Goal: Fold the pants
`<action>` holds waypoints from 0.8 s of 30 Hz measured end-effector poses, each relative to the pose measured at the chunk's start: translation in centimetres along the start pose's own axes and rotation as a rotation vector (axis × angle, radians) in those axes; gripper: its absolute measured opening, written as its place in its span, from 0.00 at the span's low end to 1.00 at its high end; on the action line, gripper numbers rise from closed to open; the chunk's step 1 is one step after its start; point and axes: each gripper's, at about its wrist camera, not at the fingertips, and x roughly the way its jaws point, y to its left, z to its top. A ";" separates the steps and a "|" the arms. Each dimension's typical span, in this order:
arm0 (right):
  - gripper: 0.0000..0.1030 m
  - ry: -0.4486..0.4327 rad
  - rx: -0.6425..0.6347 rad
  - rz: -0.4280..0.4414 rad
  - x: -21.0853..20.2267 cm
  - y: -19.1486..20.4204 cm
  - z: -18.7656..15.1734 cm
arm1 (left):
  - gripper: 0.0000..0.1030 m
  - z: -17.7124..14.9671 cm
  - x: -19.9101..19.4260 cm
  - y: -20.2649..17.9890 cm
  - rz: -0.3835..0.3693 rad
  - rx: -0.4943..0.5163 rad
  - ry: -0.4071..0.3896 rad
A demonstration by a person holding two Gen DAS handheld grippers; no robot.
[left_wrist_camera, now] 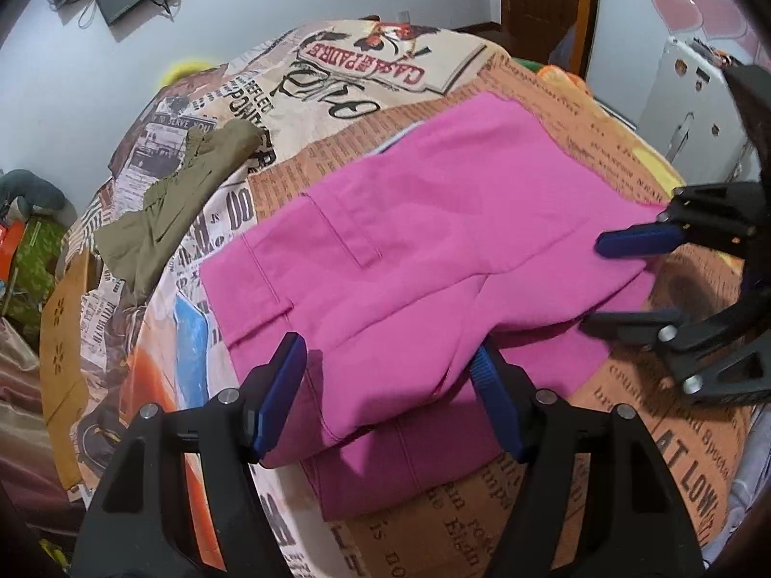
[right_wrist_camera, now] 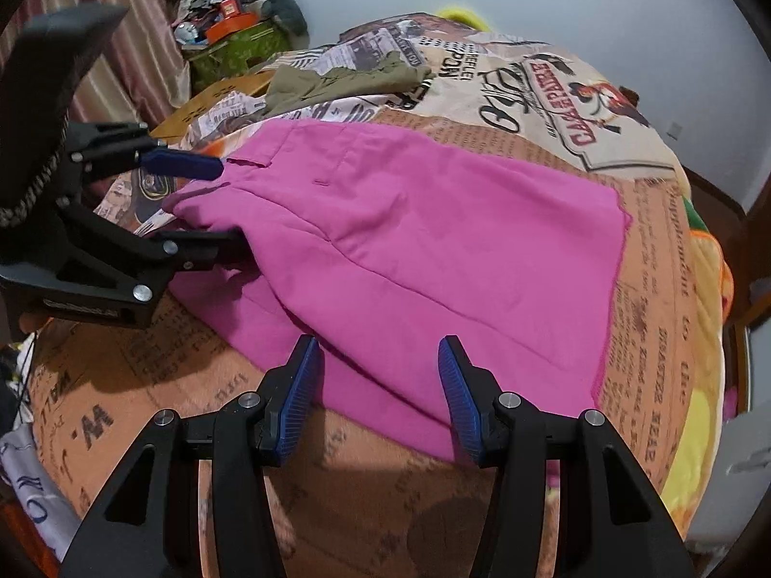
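— Biggest thing first?
— Newspaper-print bedspread [left_wrist_camera: 337, 72], spread over the whole bed, orange and cream patches.
— And on it?
— Pink pants [left_wrist_camera: 433, 221], lying flat across the middle of the bedspread and reaching toward its near edge. Doubled over, one layer on top of another at the near side; back pocket and waistband facing up.
— Anything else on the spread?
— Olive garment [left_wrist_camera: 178, 192], crumpled, near the far left edge in the left wrist view, well apart from the pink cloth.
— Now the left gripper [left_wrist_camera: 388, 344]?
— Pointing steeply down at the waistband end. Jaws wide apart, blue pads on either side of the doubled cloth, not pressing on it. From the right wrist view: one finger above the waistband edge, the other below the fold, a clear gap between them.
— Right gripper [right_wrist_camera: 379, 339]?
— Over the near edge of the leg end. Jaws at a middling spread, pink cloth between the pads but not pinched. From the left wrist view: one finger over the corner of the cloth, the other just past its edge.
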 end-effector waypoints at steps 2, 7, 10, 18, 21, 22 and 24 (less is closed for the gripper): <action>0.46 -0.012 -0.008 0.001 0.3 0.1 0.3 | 0.67 0.1 -0.3 0.1 -0.009 -0.009 -0.008; 0.16 -0.026 -0.001 0.020 0.8 0.0 1.0 | 0.67 -0.1 -0.8 -0.1 -0.042 -0.021 -0.016; 0.10 -0.059 0.003 0.022 0.4 -0.1 1.2 | 0.67 -0.2 -0.6 -0.5 -0.062 -0.027 -0.011; 0.07 -0.113 0.012 0.014 -1.1 -0.1 1.7 | 0.47 -0.7 0.3 -1.2 -0.004 -0.021 0.000; 0.07 -0.119 0.008 0.008 -1.5 0.0 1.6 | 0.31 -0.5 -0.1 -0.5 0.010 -0.053 -0.013; 0.07 -0.121 0.008 0.007 -1.6 0.0 1.6 | 0.25 -0.5 -0.3 -0.3 0.008 -0.063 -0.020; 0.07 -0.127 0.007 0.005 -2.0 0.2 1.5 | 0.19 -0.4 -0.9 0.0 0.006 -0.072 -0.034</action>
